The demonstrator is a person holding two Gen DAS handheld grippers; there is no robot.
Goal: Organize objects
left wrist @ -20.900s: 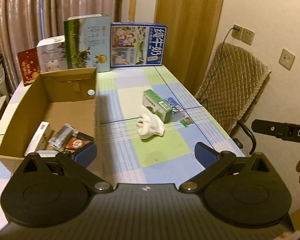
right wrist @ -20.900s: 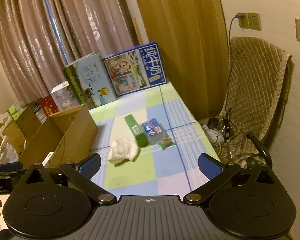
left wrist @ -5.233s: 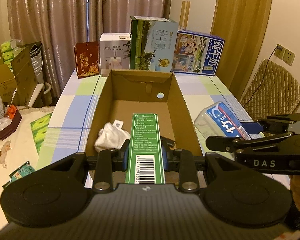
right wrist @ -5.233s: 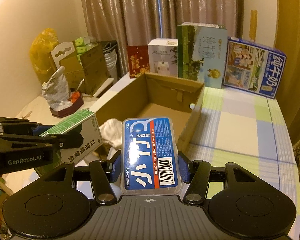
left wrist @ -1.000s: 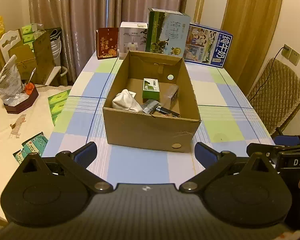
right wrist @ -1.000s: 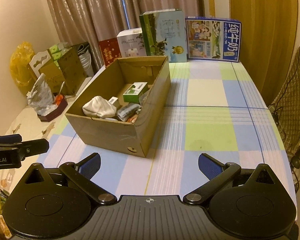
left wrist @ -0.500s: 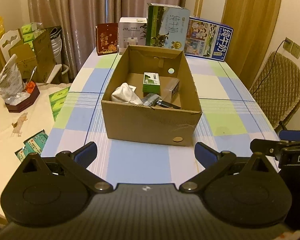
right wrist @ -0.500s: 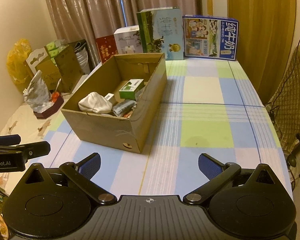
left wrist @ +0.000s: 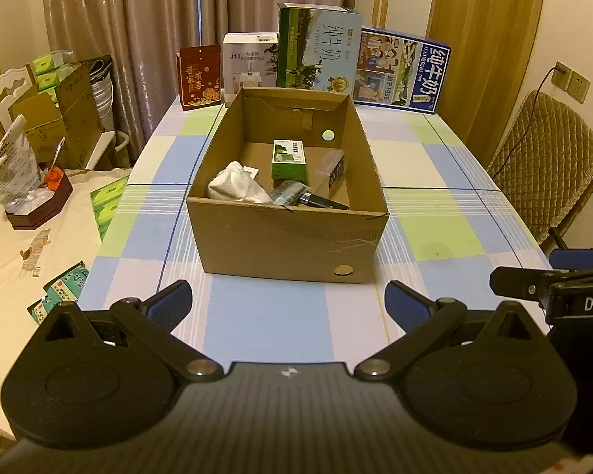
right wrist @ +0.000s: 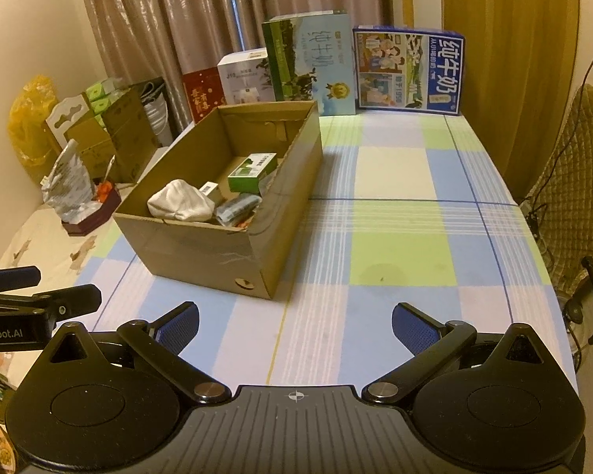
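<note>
cardboard box (left wrist: 288,237) sits mid-table on the checked cloth (left wrist: 272,324), looking further from us than half a second ago. our left tongs (left wrist: 288,300) and right tongs (right wrist: 294,322) gape wide, empty, level above the near edge. inside lie a crumpled white cloth (left wrist: 237,189) and a green carton (left wrist: 289,160).

Cardboard box (left wrist: 288,237) near wall hides lower parts of white cloth (left wrist: 237,187) & dark packets (left wrist: 292,193). Clear case (left wrist: 330,172) contents unreadable. Right gripper (left wrist: 549,276) cut off at frame edge; jaw state unclear there.
</note>
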